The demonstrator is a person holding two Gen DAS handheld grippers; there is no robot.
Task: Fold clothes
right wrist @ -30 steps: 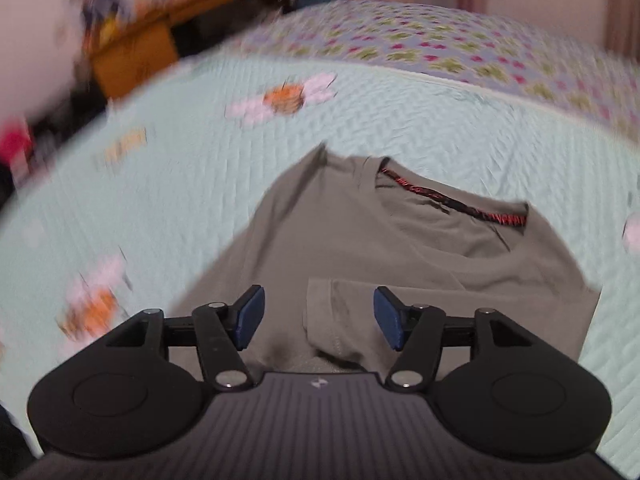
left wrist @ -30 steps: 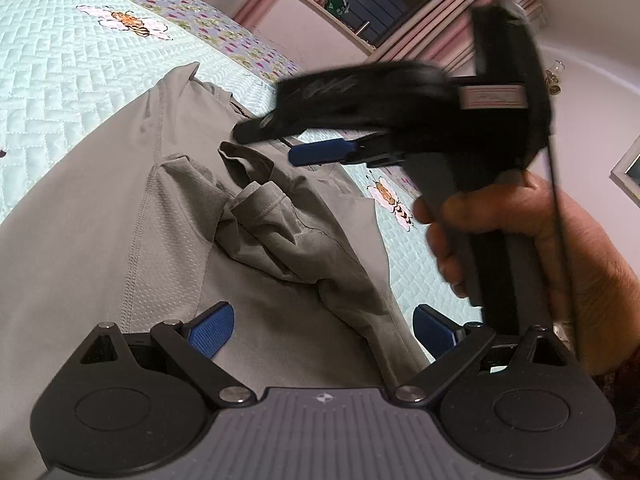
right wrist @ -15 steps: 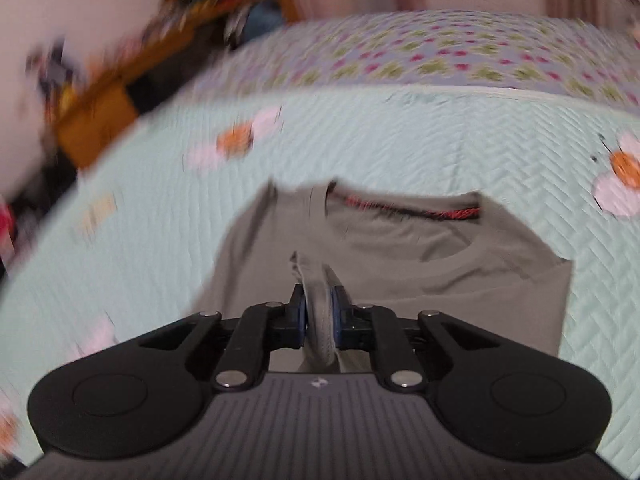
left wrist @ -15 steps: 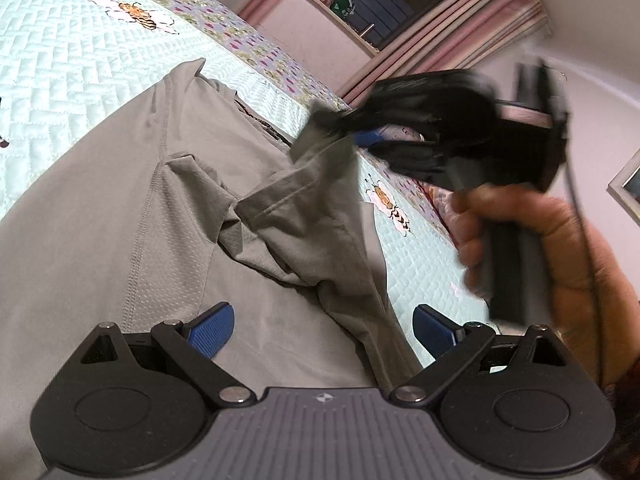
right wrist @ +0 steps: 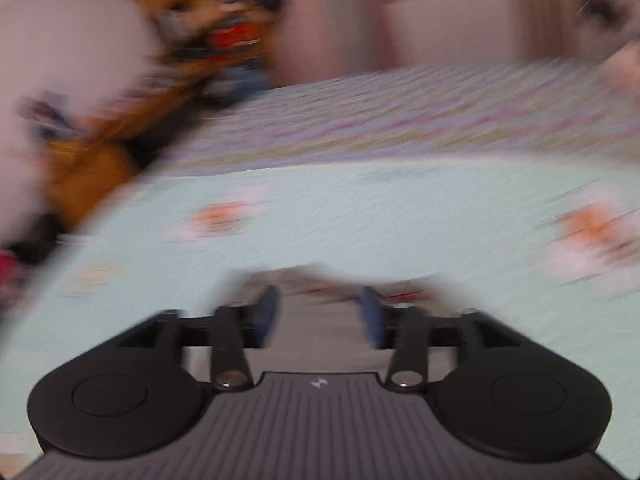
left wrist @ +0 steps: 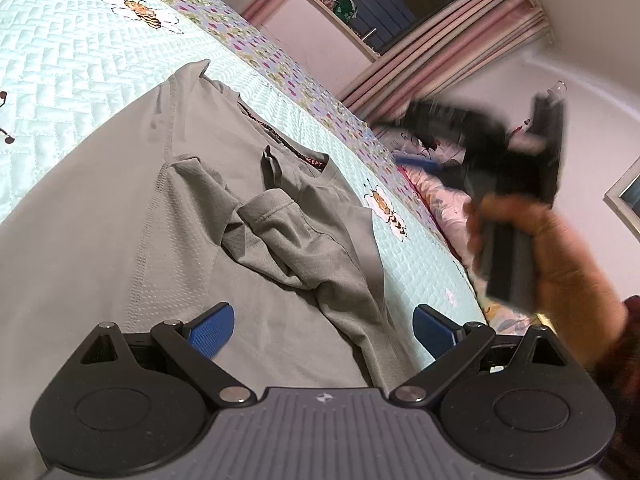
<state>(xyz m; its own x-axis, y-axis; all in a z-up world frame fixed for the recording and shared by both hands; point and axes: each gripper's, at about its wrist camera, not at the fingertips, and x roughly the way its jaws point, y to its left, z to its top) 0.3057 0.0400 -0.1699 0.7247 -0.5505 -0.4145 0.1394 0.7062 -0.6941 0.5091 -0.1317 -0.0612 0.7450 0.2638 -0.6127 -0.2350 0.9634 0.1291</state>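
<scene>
On the quilt [left wrist: 72,80] lay a grey shirt [left wrist: 100,240], its sleeve [left wrist: 288,248] folded inward. Left gripper [left wrist: 322,326] hung open above it; right gripper [right wrist: 318,314] (blurred) had just opened, nothing between its pads.

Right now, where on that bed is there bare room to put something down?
Bare quilt lies left of the grey shirt, up to the flowered border. A narrower strip runs along the shirt's right edge. The bunched sleeve crowds the middle.

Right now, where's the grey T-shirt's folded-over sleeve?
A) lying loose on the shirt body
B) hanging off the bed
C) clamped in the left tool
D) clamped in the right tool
A: the sleeve lies crumpled on the grey T-shirt, with no tool on it.
</scene>
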